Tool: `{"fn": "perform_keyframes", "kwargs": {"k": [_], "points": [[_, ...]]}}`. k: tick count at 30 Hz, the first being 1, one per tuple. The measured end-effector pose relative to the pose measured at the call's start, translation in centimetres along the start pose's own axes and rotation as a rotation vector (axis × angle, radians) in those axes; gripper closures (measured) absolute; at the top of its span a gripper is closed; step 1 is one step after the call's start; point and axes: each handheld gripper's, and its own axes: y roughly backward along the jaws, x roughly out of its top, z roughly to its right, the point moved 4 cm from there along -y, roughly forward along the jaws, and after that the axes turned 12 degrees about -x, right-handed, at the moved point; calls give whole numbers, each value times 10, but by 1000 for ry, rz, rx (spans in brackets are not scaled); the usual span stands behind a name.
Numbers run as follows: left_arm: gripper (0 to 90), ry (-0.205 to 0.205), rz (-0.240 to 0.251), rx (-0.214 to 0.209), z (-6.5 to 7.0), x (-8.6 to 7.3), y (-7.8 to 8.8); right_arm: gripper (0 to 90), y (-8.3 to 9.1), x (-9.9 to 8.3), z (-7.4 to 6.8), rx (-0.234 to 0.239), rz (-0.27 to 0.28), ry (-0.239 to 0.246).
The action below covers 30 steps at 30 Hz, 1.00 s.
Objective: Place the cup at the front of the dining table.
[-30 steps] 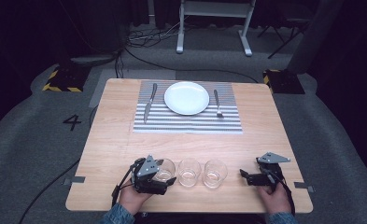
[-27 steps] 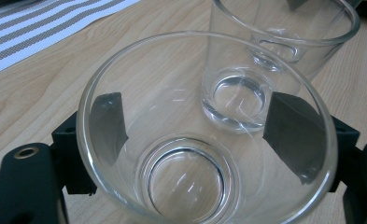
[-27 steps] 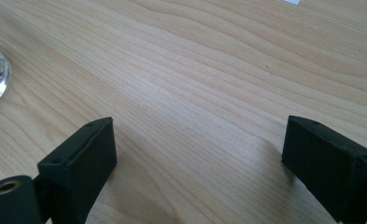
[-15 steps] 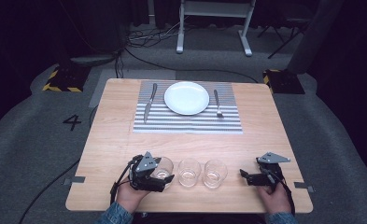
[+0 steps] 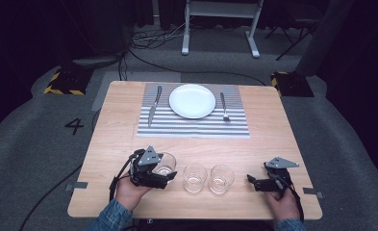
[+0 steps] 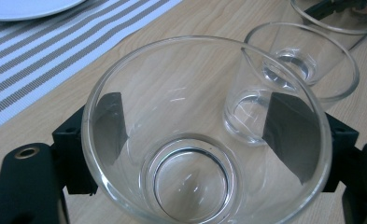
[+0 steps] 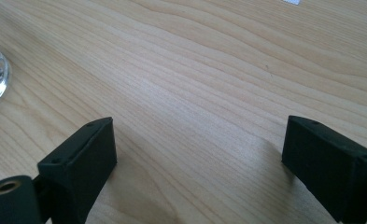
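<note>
Both forearms wear blue denim sleeves, the left sleeve (image 5: 110, 215) and the right sleeve (image 5: 287, 225). Each hand-held gripper, left (image 5: 170, 173) and right (image 5: 249, 180), is black with a grey three-cornered plate on top and a black cable trailing back. Up close, the blocky matte-black jaws carry small screw holes, with a brass-ringed hole at the lower left.

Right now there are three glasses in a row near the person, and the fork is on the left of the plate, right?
Not quite. The fork lies right of the plate; the knife is on the left, as the high view shows. The three glasses do stand in a row.
</note>
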Motion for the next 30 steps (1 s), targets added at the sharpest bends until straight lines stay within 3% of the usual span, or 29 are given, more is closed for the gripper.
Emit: {"fn": "perform_keyframes", "kwargs": {"k": [10, 12, 20, 30], "points": [[189, 3, 2, 21, -18, 18, 6, 100, 0, 0, 0, 0, 0, 0], [189, 22, 8, 5, -21, 21, 7, 100, 0, 0, 0, 0, 0, 0], [189, 16, 14, 4, -31, 36, 11, 100, 0, 0, 0, 0, 0, 0], [189, 30, 36, 35, -48, 61, 17, 100, 0, 0, 0, 0, 0, 0]]}}
